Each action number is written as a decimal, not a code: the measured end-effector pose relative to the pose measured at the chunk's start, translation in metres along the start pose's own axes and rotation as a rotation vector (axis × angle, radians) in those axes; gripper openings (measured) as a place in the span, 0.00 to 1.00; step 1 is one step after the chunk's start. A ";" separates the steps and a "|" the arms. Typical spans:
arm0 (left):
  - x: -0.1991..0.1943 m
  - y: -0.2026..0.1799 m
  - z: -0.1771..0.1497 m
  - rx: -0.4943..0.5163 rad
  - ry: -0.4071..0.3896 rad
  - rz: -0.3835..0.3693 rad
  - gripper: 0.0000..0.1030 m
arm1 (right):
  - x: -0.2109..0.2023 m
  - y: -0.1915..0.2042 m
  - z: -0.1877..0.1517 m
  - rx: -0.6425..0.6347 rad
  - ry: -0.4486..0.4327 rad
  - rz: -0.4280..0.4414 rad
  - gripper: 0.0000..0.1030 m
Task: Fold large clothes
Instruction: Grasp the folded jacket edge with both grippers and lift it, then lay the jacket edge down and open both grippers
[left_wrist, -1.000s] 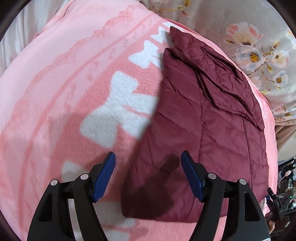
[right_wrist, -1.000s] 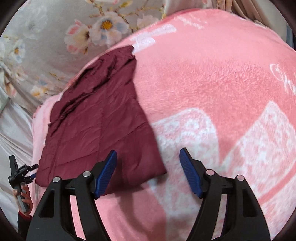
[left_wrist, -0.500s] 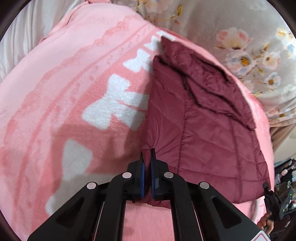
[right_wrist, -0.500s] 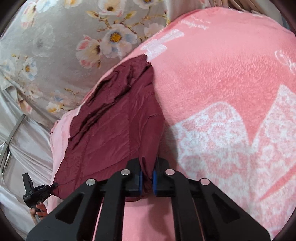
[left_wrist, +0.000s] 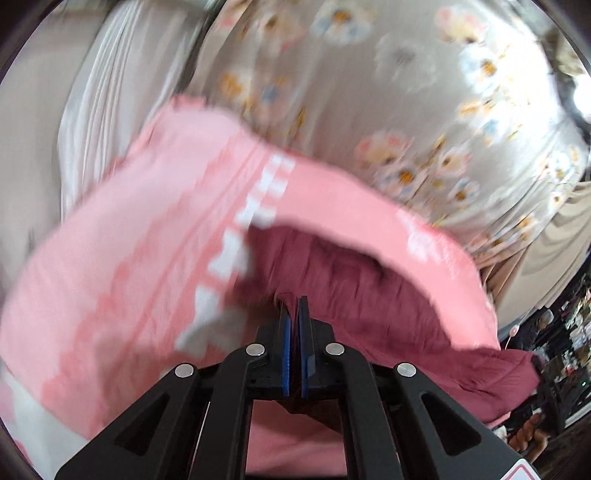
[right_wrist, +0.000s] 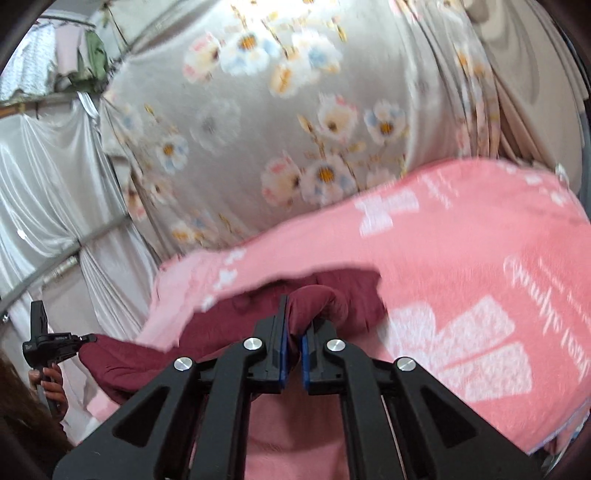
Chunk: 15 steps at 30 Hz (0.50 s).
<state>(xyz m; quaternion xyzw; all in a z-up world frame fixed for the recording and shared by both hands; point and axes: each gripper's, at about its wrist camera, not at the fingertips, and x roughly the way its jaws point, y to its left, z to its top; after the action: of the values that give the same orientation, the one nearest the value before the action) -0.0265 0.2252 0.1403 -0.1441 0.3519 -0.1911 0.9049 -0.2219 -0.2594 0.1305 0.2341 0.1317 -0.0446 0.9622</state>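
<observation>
Jacket (left_wrist: 369, 295): we count one; left gripper (left_wrist: 294, 314) and right gripper (right_wrist: 293, 325) both clamped on its near edge, over one pink blanket (left_wrist: 129, 240).

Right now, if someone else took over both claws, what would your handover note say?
Left claw: shut on the near hem of the maroon quilted jacket.
Right claw: shut on a bunched fold of the same hem.
Jacket: near edge raised off the pink blanket, sagging between the claws; the far part lies on the blanket.
Done: both corners gripped and raised.
Left: carry the hem toward the far end, lay it flat, release. Both views are blurred.
</observation>
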 end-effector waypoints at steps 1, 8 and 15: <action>0.000 -0.009 0.010 0.031 -0.034 0.007 0.01 | 0.005 -0.001 0.010 0.005 -0.021 0.006 0.04; 0.098 -0.025 0.071 0.119 -0.049 0.202 0.02 | 0.128 -0.026 0.055 0.090 -0.006 -0.122 0.04; 0.262 -0.017 0.094 0.137 0.146 0.416 0.04 | 0.257 -0.065 0.027 0.129 0.141 -0.301 0.04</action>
<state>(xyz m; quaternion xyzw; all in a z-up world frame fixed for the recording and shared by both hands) 0.2124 0.1049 0.0615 0.0077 0.4248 -0.0340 0.9046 0.0224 -0.3358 0.0549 0.2756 0.2293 -0.1801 0.9160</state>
